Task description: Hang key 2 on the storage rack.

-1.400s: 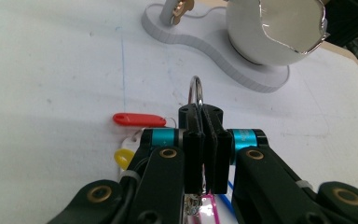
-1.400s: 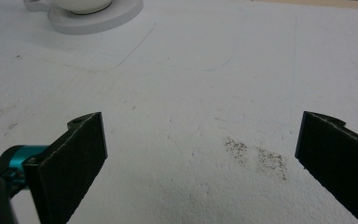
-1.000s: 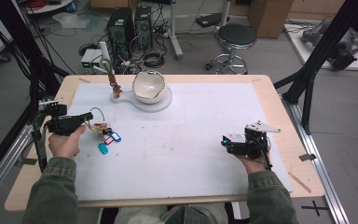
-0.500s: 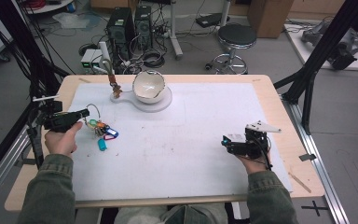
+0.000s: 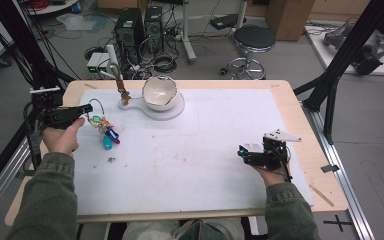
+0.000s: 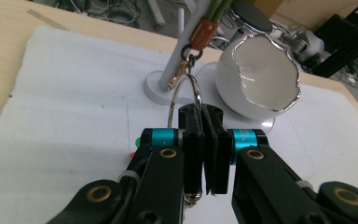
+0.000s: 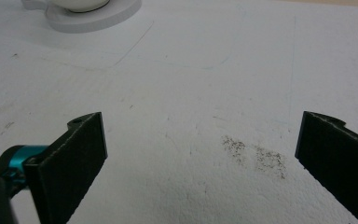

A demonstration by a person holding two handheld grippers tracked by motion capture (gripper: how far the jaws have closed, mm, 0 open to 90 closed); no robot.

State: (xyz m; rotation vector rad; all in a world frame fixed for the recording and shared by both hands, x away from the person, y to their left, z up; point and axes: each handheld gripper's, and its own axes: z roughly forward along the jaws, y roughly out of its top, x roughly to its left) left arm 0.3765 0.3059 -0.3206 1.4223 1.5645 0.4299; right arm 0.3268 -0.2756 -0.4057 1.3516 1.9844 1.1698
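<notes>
Thin silver wire key ring (image 6: 186,95) clenched in left tool (image 6: 204,154), coloured charms (image 5: 106,134) dangling below; light, slippery, best held at ring. Right tool (image 7: 200,154) released, idle.

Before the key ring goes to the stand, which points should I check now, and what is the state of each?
1. Left gripper shut on the key ring: ok.
2. Charms lifted off the white mat: cannot tell.
3. Stand upright beside the white bowl: ok.
4. Path from ring to stand free: ok.
5. Right gripper open, resting apart on the mat: ok.
</notes>
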